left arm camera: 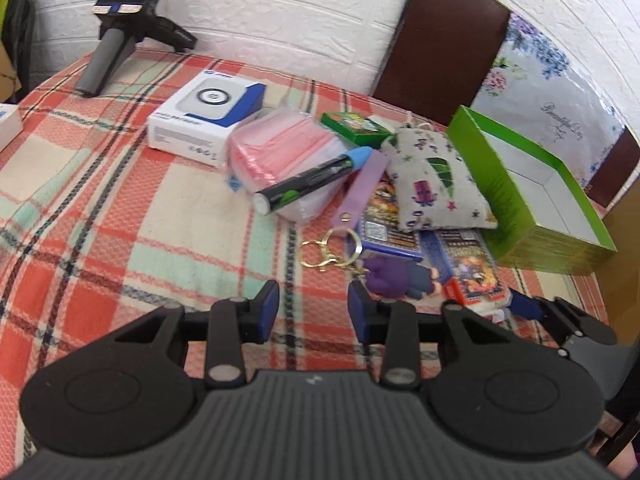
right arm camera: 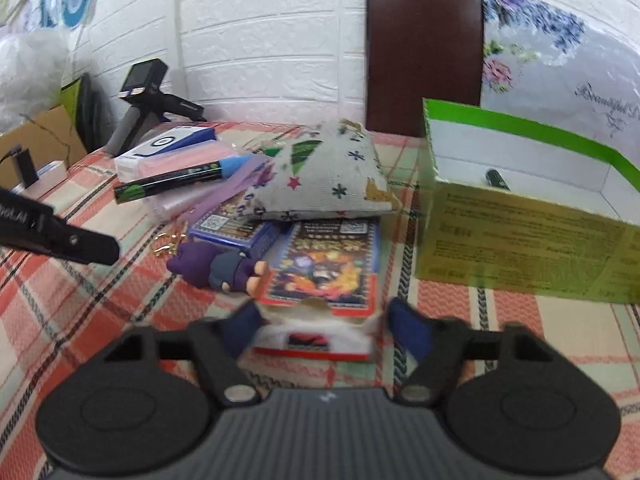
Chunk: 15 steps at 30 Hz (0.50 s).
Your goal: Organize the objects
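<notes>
A plaid cloth in red, cream and mint covers the table (left arm camera: 100, 208), which stands against a white brick-pattern wall (left arm camera: 280, 8) with a brown chair back (right arm camera: 424, 52) behind it. The left gripper (left arm camera: 313, 308) hovers with fingers spread, empty. The right gripper (right arm camera: 324, 324) has its fingers parted either side of the red card pack (right arm camera: 324, 268), beside the open green box (right arm camera: 520, 240).
</notes>
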{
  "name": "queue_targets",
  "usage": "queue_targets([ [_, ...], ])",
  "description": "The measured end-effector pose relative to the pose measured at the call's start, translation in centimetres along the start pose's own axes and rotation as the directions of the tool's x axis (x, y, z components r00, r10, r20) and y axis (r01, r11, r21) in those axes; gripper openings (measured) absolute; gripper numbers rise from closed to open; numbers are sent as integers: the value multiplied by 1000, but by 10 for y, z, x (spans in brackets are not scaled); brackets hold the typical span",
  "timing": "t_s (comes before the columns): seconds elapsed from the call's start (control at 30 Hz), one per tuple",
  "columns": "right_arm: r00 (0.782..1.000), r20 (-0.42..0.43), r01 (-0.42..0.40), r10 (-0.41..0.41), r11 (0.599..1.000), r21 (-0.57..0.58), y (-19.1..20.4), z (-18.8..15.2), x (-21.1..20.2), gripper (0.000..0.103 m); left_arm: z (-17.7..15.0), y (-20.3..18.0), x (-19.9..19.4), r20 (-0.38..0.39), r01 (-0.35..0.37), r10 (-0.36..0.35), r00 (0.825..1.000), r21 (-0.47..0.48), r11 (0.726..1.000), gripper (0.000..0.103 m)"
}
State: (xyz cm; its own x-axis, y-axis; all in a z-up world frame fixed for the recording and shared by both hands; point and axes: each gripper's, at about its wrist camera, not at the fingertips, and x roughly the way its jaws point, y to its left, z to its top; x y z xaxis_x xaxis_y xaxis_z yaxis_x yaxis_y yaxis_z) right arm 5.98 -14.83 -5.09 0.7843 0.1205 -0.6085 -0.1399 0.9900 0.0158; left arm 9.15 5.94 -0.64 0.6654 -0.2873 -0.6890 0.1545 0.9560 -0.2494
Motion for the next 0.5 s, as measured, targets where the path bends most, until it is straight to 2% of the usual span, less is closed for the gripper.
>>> queue_targets([
  [0.17, 998, -10, -56, 56, 998, -9, 1, -16, -28, 60, -5, -27, 8, -57, 90, -88, 994, 31, 995, 44],
  [0.3, 989, -11, -143, 145, 986, 81, -10, -38, -62, 61, -17, -57, 19, -139, 174, -166, 976, 51, 983, 61],
  [0.37, 972, -1, -231, 236, 952, 202, -24, -46, -71, 61, -22, -71, 23, -170, 224, -212, 962, 58, 973, 67],
  [0.43, 938, 32, -335, 345, 882, 331, -42, -49, -74, 61, -26, -81, 28, -191, 254, -241, 951, 47, 966, 67],
  [0.47, 924, 49, -369, 379, 849, 378, -48, -50, -73, 61, -26, -85, 30, -197, 262, -249, 948, 42, 964, 63],
  [0.5, 918, 59, -382, 393, 831, 405, -52, -51, -73, 60, -25, -89, 30, -195, 277, -264, 944, 40, 960, 47],
])
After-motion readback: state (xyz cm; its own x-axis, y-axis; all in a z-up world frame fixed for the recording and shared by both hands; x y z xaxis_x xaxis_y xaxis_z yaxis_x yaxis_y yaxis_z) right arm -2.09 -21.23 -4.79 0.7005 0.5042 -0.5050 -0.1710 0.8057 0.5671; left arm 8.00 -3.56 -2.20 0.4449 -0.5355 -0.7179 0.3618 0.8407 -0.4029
